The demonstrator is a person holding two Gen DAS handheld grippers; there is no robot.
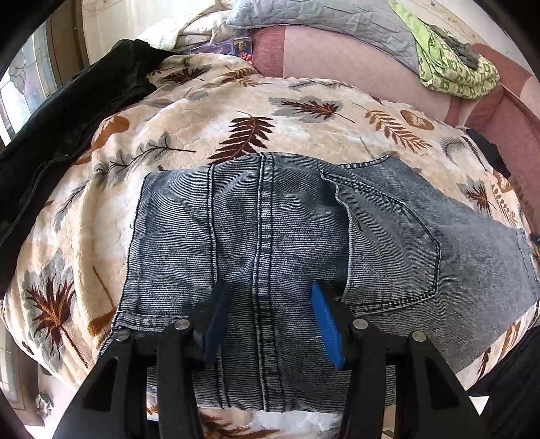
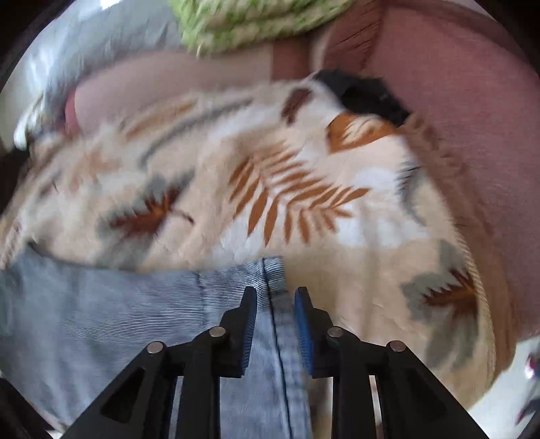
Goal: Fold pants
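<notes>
Grey-blue denim pants [image 1: 287,243] lie folded on a leaf-patterned blanket [image 1: 236,111]; a leg panel with seams lies over the seat, and a back pocket [image 1: 398,243] shows at the right. My left gripper [image 1: 270,297] is open just above the pants, its blue pads [image 1: 325,324] either side of the centre seam. In the right wrist view, which is blurred, my right gripper [image 2: 275,297] is open over the right end of the pants [image 2: 135,317], its fingers straddling a stitched edge seam [image 2: 276,320]. I cannot tell if either touches the cloth.
A black garment [image 1: 67,118] lies at the blanket's left. A pink sofa back [image 1: 337,57] carries a grey quilt [image 1: 320,20] and a green patterned cloth [image 1: 449,67]. A black object [image 2: 368,91] sits at the blanket's far right edge.
</notes>
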